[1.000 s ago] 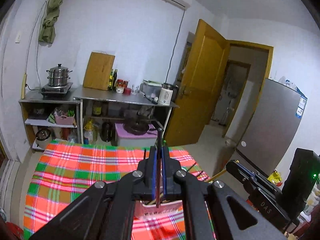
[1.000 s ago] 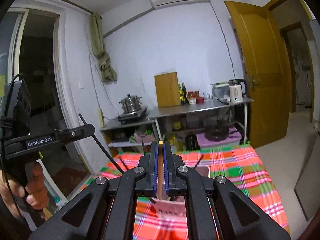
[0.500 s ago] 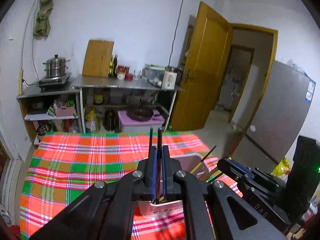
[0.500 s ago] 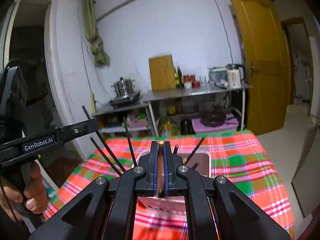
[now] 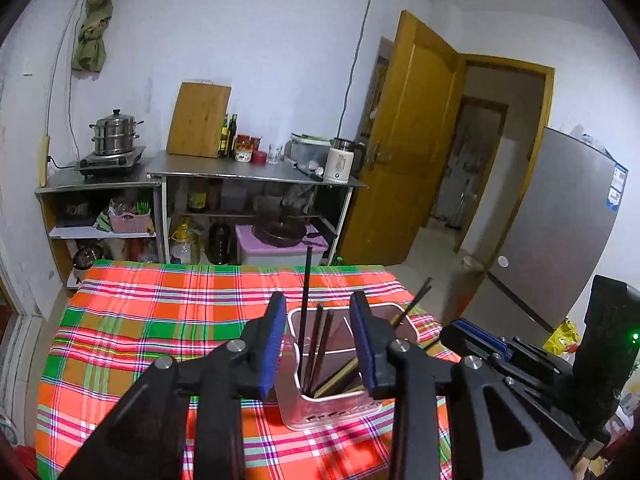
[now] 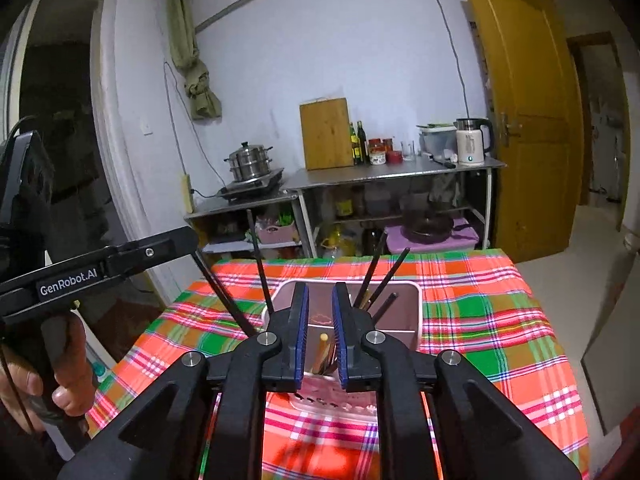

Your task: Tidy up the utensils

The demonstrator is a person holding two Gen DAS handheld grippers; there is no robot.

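A pink utensil holder (image 5: 336,412) stands on the plaid tablecloth (image 5: 160,320). Several dark chopsticks (image 5: 305,312) stand in it, with a wooden chopstick (image 6: 322,350) lying lower inside. My left gripper (image 5: 318,340) is open just above the holder, jaws wide on either side of the dark chopsticks. My right gripper (image 6: 321,332) is open with a narrower gap, right over the holder (image 6: 404,312), the wooden chopstick loose below its jaws. The right gripper's body also shows at the right of the left wrist view (image 5: 480,338), and the left gripper's body at the left of the right wrist view (image 6: 100,268).
Metal shelving (image 5: 256,174) with a steamer pot (image 5: 116,136), cutting board (image 5: 198,120), bottles and a kettle (image 5: 340,160) stands behind the table. A yellow door (image 5: 412,152) and a grey fridge (image 5: 560,232) are to the right.
Both grippers lowered to the holder and opened. The dark chopsticks held by the left and the wooden chopstick held by the right now stand loose in the holder.
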